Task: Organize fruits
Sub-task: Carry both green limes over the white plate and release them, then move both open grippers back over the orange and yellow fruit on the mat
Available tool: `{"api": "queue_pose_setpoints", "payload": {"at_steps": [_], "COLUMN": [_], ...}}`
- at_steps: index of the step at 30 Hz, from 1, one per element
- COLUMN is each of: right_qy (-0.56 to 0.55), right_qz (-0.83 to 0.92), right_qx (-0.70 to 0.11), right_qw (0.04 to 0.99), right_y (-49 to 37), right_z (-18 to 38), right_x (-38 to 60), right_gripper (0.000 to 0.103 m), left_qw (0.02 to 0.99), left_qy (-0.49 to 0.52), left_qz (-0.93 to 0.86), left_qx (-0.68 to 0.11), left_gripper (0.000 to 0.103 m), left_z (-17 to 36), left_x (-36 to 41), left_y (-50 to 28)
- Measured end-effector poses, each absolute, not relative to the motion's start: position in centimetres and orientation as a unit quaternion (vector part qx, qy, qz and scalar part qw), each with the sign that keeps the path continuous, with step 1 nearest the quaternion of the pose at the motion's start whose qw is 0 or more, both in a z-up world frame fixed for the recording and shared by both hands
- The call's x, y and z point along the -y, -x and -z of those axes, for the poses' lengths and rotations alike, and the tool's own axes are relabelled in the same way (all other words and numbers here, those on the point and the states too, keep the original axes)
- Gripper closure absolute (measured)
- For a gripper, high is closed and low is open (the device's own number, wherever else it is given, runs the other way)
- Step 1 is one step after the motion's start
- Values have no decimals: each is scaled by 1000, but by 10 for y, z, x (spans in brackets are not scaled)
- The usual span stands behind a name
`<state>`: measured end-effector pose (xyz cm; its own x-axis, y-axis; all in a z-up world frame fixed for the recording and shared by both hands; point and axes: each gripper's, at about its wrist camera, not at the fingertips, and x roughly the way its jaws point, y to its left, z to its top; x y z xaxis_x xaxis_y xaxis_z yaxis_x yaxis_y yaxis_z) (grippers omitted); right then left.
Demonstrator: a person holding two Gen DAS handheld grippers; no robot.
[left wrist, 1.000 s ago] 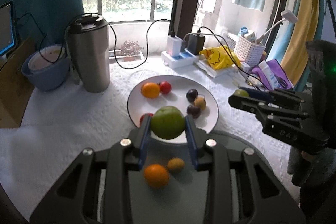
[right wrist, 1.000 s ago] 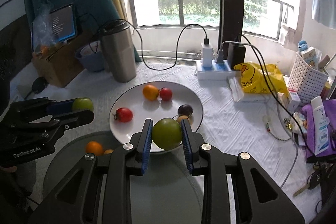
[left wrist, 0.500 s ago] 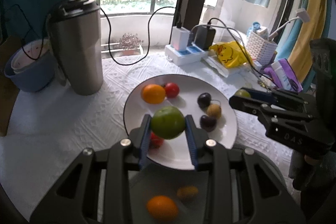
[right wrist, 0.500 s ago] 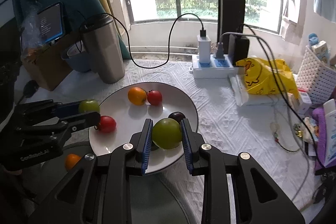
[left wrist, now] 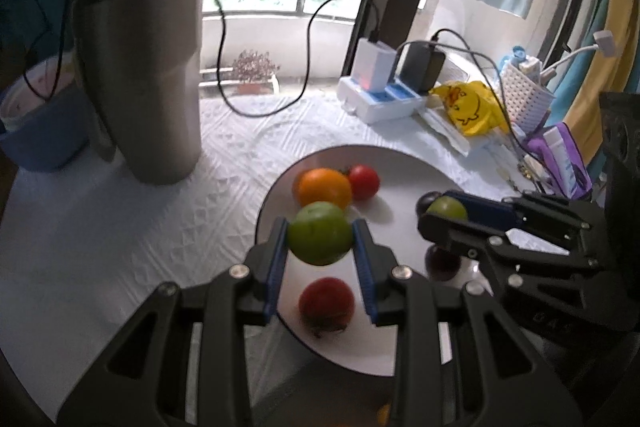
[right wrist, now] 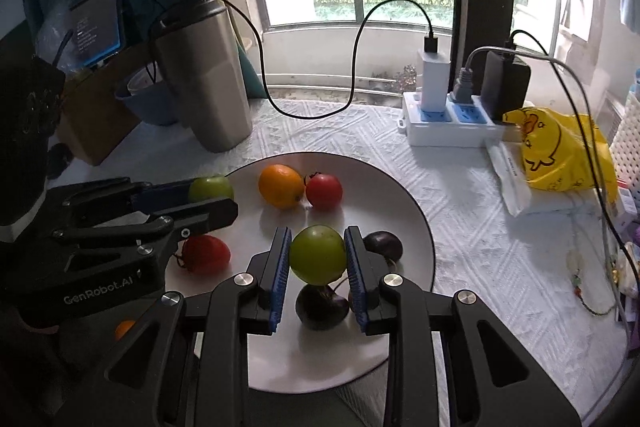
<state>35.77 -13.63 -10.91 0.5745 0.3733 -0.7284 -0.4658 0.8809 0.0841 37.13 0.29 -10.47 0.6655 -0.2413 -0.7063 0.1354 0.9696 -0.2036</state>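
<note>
My left gripper (left wrist: 320, 241) is shut on a green fruit (left wrist: 320, 238) and holds it above the white plate (left wrist: 404, 163), over a red tomato (left wrist: 326, 301). My right gripper (right wrist: 317, 254) is shut on a second green fruit (right wrist: 317, 254) above the plate (right wrist: 416, 211), over a dark plum (right wrist: 321, 307). An orange (right wrist: 280, 185), a red tomato (right wrist: 324, 191), another tomato (right wrist: 208, 254) and a plum (right wrist: 382, 243) lie on the plate. The right gripper shows in the left wrist view (left wrist: 444, 213), the left gripper in the right wrist view (right wrist: 212, 195).
A steel tumbler (left wrist: 144, 75) and a blue bowl (left wrist: 36, 123) stand at the back left. A power strip (right wrist: 448, 123) with cables, a yellow bag (right wrist: 556, 151) and a white basket (left wrist: 524, 95) lie to the right. An orange (right wrist: 125, 329) sits on a grey tray at front left.
Both grippers have moved forward and lower over the plate, each still holding its green fruit. The plate and tumbler look nearer.
</note>
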Motion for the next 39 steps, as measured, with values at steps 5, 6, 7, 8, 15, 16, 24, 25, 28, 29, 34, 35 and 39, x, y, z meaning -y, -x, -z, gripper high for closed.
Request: {"api": "queue_pose_setpoints", "payload": {"at_steps": [5, 6, 7, 8, 15, 16, 24, 25, 28, 29, 34, 35, 39], "right_qy": [59, 60, 61, 62, 67, 68, 74, 74, 76, 76, 74, 74, 77], "right_qz": [-239, -240, -240, -240, -244, -244, -243, -242, -238, -237, -232, -232, -232], "right_qx": [-401, -402, -403, -403, -402, -402, -399, -399, -396, -395, -392, -391, -385], "right_qw": [882, 882, 881, 881, 880, 880, 881, 881, 884, 884, 887, 888, 890], "right_y": [-361, -361, -360, -360, -357, -357, -352, -350, -347, -346, -338, -336, -326], "right_z": [114, 115, 116, 116, 114, 113, 107, 106, 102, 101, 92, 91, 84], "right_x": [132, 131, 130, 129, 125, 124, 119, 119, 119, 119, 120, 120, 119], "right_gripper": [74, 74, 74, 74, 74, 74, 73, 73, 71, 66, 53, 53, 53], "left_qw": [906, 906, 906, 906, 907, 908, 914, 914, 916, 917, 920, 921, 922], "left_qy": [80, 81, 82, 83, 87, 87, 101, 102, 104, 104, 103, 103, 108], "left_qz": [97, 96, 96, 96, 92, 91, 90, 89, 85, 85, 86, 85, 79], "left_qx": [-405, -405, -405, -405, -401, -398, -382, -381, -378, -376, -368, -367, -362], "left_gripper": [69, 69, 69, 69, 68, 67, 59, 59, 59, 59, 59, 59, 59], "left_z": [109, 109, 109, 109, 105, 103, 91, 90, 86, 85, 78, 77, 75], "left_x": [-9, -9, -9, -10, -12, -12, -19, -20, -23, -24, -26, -27, -32], "left_y": [-375, -375, -374, -374, -371, -369, -360, -359, -353, -351, -338, -335, -322]}}
